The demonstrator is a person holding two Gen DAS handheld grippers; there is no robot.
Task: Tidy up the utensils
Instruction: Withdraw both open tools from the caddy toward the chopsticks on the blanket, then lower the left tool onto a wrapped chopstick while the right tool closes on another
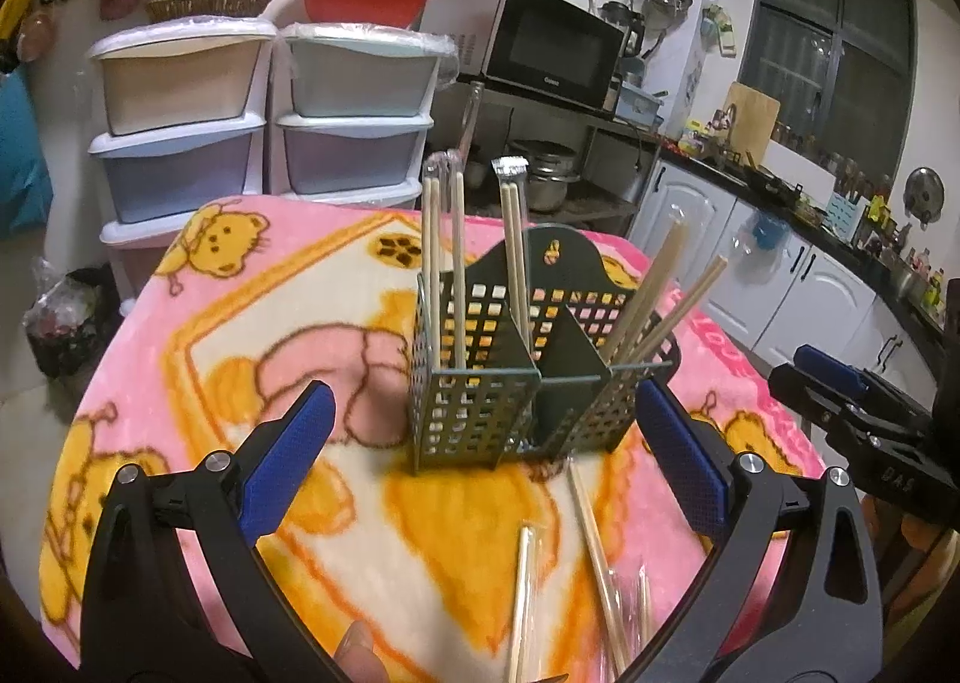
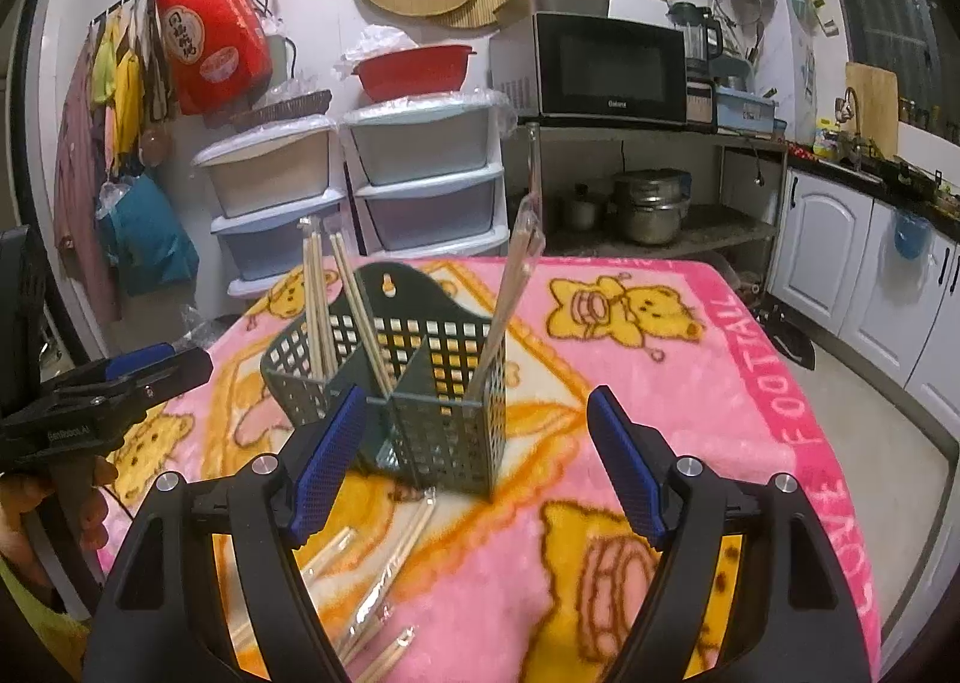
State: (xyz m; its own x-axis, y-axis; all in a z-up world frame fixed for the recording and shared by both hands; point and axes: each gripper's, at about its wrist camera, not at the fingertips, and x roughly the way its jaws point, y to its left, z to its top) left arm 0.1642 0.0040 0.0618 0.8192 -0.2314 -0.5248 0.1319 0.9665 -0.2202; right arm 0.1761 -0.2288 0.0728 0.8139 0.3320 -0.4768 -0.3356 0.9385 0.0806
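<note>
Jaws of the left gripper (image 1: 486, 443) stood wide apart and empty, their blue pads ribbed, framing a dark perforated plastic basket (image 1: 480, 383) on the desk's fuzzy pink blanket (image 1: 180, 323). Pale wooden chopsticks (image 1: 441, 263) stood upright in its compartments; more lay loose in clear wrappers (image 1: 594, 551) before it.

From the right wrist, the right gripper (image 2: 480, 461) also gaped empty, the basket between its pads, wrapped chopsticks beneath.

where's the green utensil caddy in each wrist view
Left wrist: green utensil caddy sits at centre frame on the pink blanket, between the open left gripper's fingers.
Right wrist: centre, slightly left of middle, just beyond the open right gripper.
Shared landmark: the black microwave on the rack behind the table.
</note>
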